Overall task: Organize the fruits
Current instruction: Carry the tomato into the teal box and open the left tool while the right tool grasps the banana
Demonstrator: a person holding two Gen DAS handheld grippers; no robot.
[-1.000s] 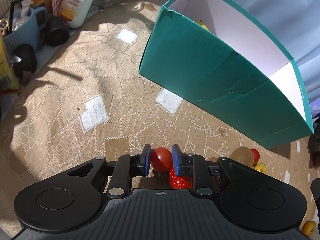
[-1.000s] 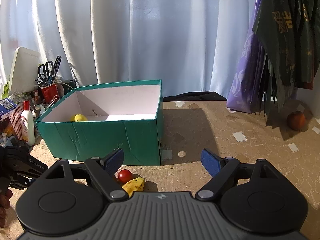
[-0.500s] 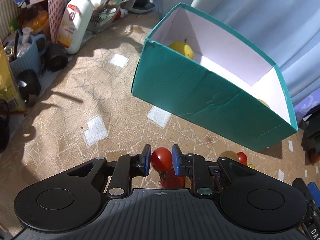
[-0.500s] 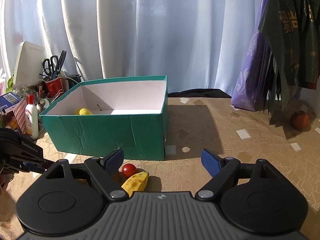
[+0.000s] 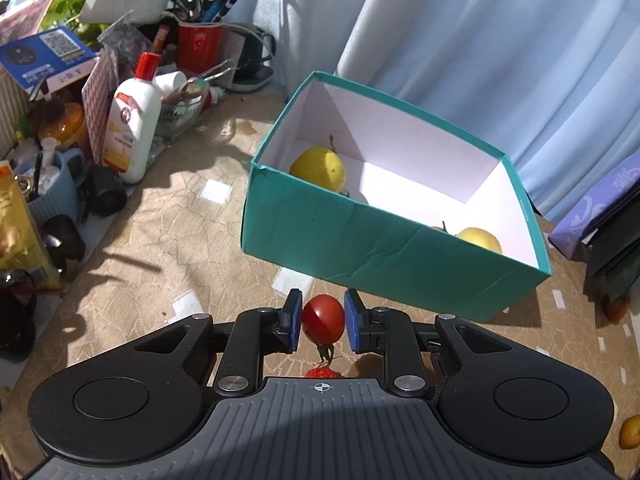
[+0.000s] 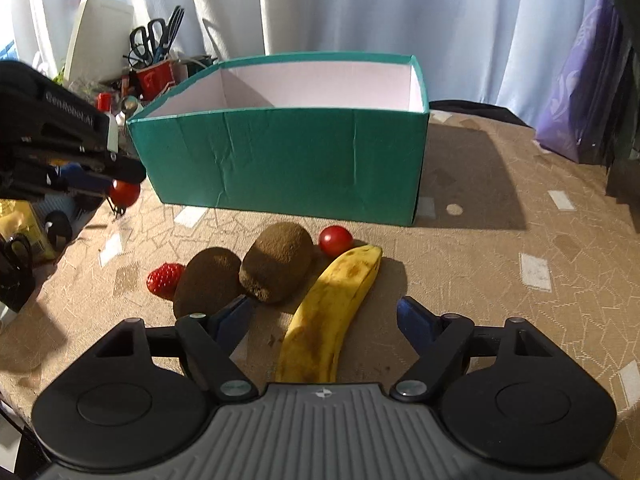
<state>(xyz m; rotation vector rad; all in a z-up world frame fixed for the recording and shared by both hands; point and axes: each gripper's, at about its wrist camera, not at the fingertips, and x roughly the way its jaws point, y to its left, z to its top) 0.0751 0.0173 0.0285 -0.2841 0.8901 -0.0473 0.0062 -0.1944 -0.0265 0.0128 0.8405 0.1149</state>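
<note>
My left gripper is shut on a red cherry tomato and holds it above the table, short of the teal box. The box holds a yellow pear and a yellow apple. The right wrist view shows that gripper with the tomato left of the box. My right gripper is open and empty, over a banana. Beside the banana lie two kiwis, a strawberry and a second cherry tomato.
Clutter lines the table's left edge: a white bottle, a red cup of scissors, a blue mug and dark jars. White curtains hang behind. Purple and dark bags stand at the right.
My left gripper has risen with the tomato, so the box's inside now shows. My right gripper has tilted down over the banana and kiwis.
</note>
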